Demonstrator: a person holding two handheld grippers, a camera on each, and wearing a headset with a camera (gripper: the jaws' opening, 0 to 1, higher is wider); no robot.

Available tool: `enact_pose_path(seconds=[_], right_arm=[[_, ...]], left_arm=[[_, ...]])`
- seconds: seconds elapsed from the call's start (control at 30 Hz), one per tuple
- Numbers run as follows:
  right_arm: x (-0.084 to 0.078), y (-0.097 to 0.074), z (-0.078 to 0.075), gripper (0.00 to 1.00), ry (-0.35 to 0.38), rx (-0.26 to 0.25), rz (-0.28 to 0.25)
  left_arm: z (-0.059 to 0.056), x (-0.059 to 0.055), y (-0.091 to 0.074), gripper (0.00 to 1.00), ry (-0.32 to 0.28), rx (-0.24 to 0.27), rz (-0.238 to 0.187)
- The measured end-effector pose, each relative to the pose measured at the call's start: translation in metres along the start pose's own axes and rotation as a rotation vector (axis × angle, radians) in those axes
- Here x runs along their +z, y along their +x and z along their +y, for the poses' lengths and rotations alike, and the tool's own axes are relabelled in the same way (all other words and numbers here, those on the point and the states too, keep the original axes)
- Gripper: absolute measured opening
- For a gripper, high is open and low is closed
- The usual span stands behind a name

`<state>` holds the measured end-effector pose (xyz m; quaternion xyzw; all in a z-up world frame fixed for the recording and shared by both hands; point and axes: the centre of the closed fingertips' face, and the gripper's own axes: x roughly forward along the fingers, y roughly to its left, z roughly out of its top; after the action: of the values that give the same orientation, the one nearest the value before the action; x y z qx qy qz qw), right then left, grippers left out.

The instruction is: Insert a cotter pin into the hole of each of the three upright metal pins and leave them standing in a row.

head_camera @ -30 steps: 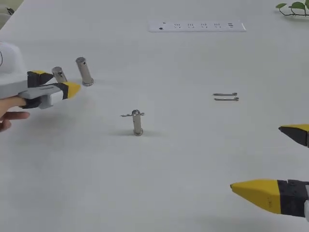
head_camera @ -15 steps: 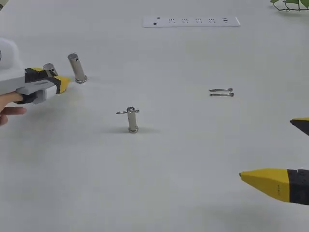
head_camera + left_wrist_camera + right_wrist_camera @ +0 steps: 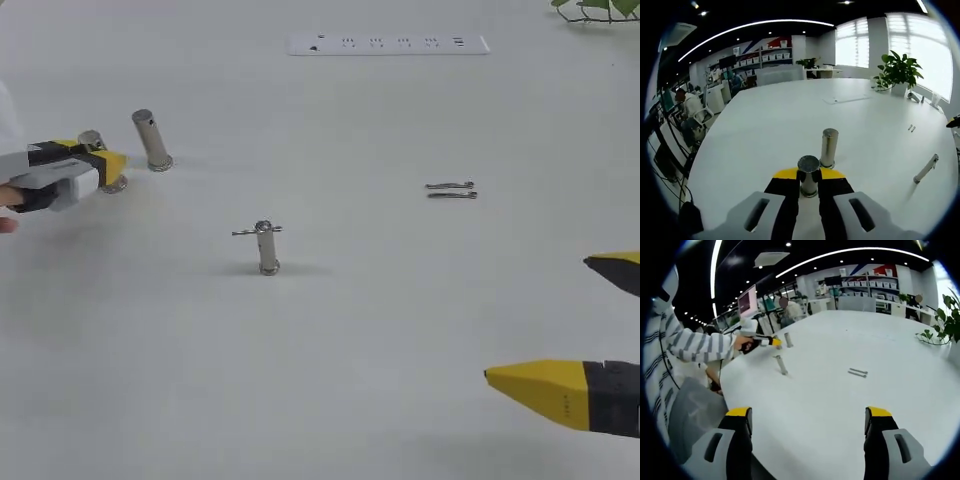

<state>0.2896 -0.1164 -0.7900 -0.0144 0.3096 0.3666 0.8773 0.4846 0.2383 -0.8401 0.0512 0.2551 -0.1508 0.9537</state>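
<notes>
Three upright metal pins stand on the white table (image 3: 330,380). The leftmost metal pin (image 3: 92,141) (image 3: 809,175) sits between the jaws of my left gripper (image 3: 108,166) (image 3: 809,179), which is shut on it. A second bare pin (image 3: 150,140) (image 3: 828,147) stands just behind it. The third pin (image 3: 266,247) (image 3: 782,365) carries a cotter pin through its hole. Two loose cotter pins (image 3: 450,190) (image 3: 858,372) lie side by side at mid right. My right gripper (image 3: 536,318) (image 3: 808,412) hovers open at the lower right, holding nothing.
A white power strip (image 3: 388,44) lies at the far edge of the table. A potted plant (image 3: 600,8) (image 3: 897,75) stands at the far right corner. A person's striped sleeve (image 3: 695,347) shows behind the left gripper.
The left gripper's jaws, spread around the leftmost pin a second ago, have shut on it. The right gripper has stayed low at the right, still open.
</notes>
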Motion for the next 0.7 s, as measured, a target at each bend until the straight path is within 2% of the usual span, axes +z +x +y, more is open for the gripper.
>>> enact_pose_path(seconds=[0.07, 0.23, 0.37, 0.57, 0.63, 0.7], right_arm=[[0.000, 0.000, 0.000, 0.94, 0.010, 0.003, -0.006], [-0.001, 0.001, 0.002, 0.94, 0.011, 0.006, -0.003], [0.000, 0.001, 0.003, 0.94, 0.014, 0.015, -0.015], [0.002, 0.000, 0.003, 0.94, 0.004, 0.017, -0.019], [0.002, 0.001, 0.003, 0.94, -0.011, 0.022, -0.017], [0.001, 0.001, 0.003, 0.94, -0.015, 0.026, -0.018]], left_arm=[[0.000, 0.000, 0.000, 0.11, -0.026, 0.005, 0.000], [-0.003, 0.000, -0.002, 0.11, -0.043, 0.021, 0.008], [-0.005, 0.001, -0.008, 0.11, -0.033, 0.031, 0.018], [-0.008, 0.016, -0.024, 0.11, -0.043, 0.039, -0.010], [-0.009, 0.021, -0.032, 0.11, -0.080, 0.037, -0.018], [-0.013, 0.026, -0.041, 0.11, -0.064, 0.038, -0.012]])
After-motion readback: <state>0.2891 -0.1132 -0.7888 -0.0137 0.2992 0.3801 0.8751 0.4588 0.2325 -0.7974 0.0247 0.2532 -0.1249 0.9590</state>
